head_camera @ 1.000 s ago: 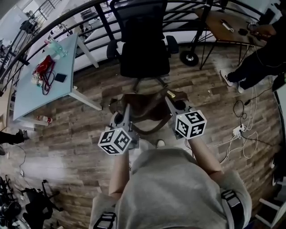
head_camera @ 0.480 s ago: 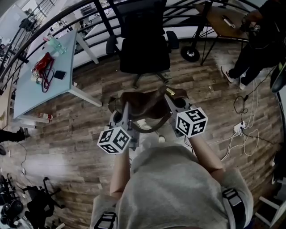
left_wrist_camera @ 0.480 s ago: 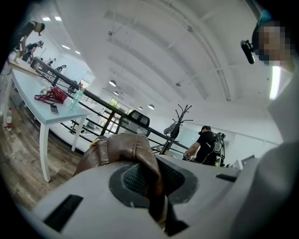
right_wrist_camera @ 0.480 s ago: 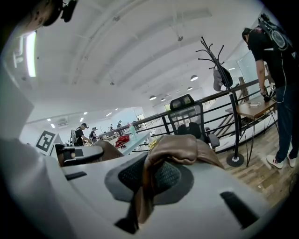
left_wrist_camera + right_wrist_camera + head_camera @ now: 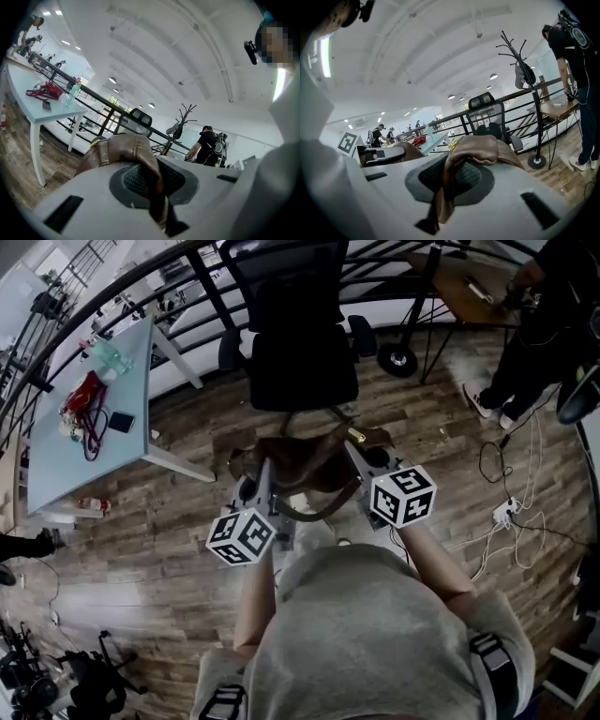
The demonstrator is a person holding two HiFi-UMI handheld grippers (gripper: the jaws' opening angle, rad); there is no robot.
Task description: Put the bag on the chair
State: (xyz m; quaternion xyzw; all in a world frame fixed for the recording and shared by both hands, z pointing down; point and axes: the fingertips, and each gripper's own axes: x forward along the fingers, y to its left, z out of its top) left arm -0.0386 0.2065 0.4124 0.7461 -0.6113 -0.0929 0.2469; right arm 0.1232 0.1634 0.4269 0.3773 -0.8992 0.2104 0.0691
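A brown leather bag (image 5: 305,463) hangs in the air between my two grippers, just in front of a black office chair (image 5: 300,362). My left gripper (image 5: 263,468) is shut on the bag's left edge, and my right gripper (image 5: 353,448) is shut on its right edge. In the left gripper view, a fold of the bag's leather (image 5: 123,151) is pinched in my left gripper (image 5: 153,194), with the chair (image 5: 140,117) beyond. In the right gripper view, the bag's leather (image 5: 477,149) bunches out of my right gripper (image 5: 444,190), and the chair (image 5: 485,115) stands ahead.
A pale blue table (image 5: 66,442) at the left carries a red item (image 5: 89,390) and a bottle. A black railing (image 5: 178,287) runs behind the chair. At the right are a wooden desk (image 5: 473,301), a standing person (image 5: 548,324) and floor cables (image 5: 511,512).
Both grippers have carried the bag a little closer to the chair, whose seat now sits nearer the bag's top edge. Both grips are unchanged.
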